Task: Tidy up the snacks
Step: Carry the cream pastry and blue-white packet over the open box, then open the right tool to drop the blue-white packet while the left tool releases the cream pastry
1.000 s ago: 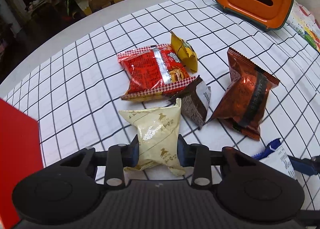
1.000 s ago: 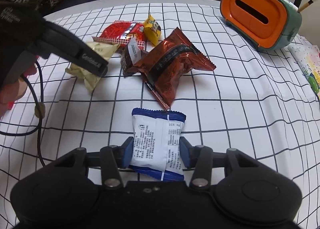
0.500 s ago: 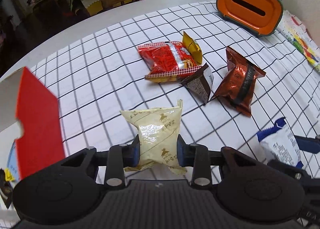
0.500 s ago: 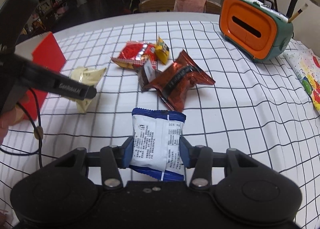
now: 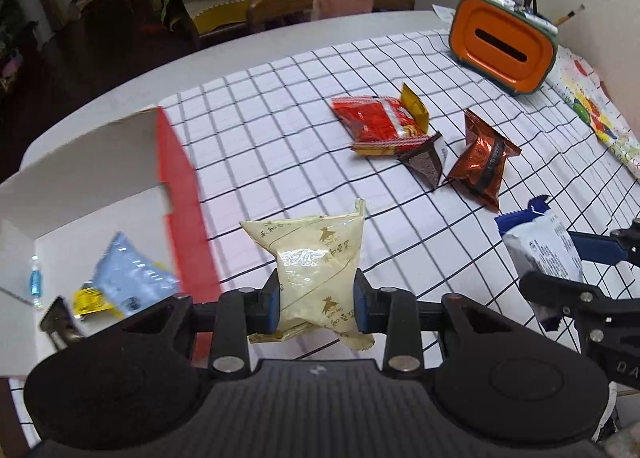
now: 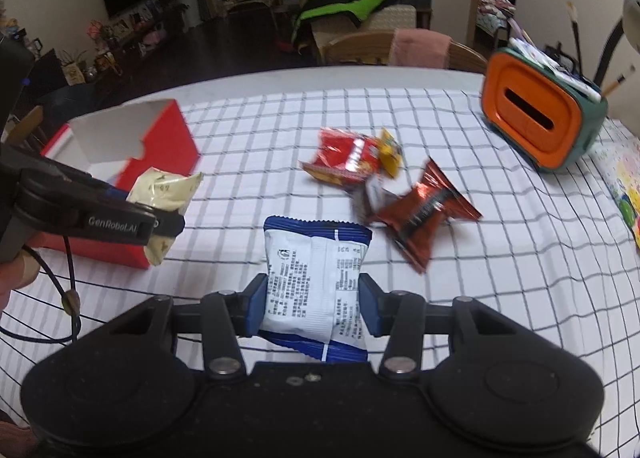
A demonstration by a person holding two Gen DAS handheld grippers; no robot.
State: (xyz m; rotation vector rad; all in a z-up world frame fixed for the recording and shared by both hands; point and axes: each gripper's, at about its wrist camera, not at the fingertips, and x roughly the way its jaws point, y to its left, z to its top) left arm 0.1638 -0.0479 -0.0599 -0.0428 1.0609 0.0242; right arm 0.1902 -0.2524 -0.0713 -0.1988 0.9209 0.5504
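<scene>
Left of the left claw [image 5: 316,298], the red box [image 5: 180,193] is waiting open. That claw is clamping a cream packet [image 5: 316,266] and the right claw [image 6: 312,308] is gripping a blue packet [image 6: 316,286], likely for boxing.

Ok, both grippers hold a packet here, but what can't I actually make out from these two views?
- Red box contents: left wrist view blurs the packets inside, and the left gripper body covers the near part.
- Red box interior: right wrist view, hidden by its wall and the cream packet.
- Dark triangular packet: right wrist view, motion-blurred.
- Blue and white packet: left wrist view, lower part behind the right gripper.
</scene>
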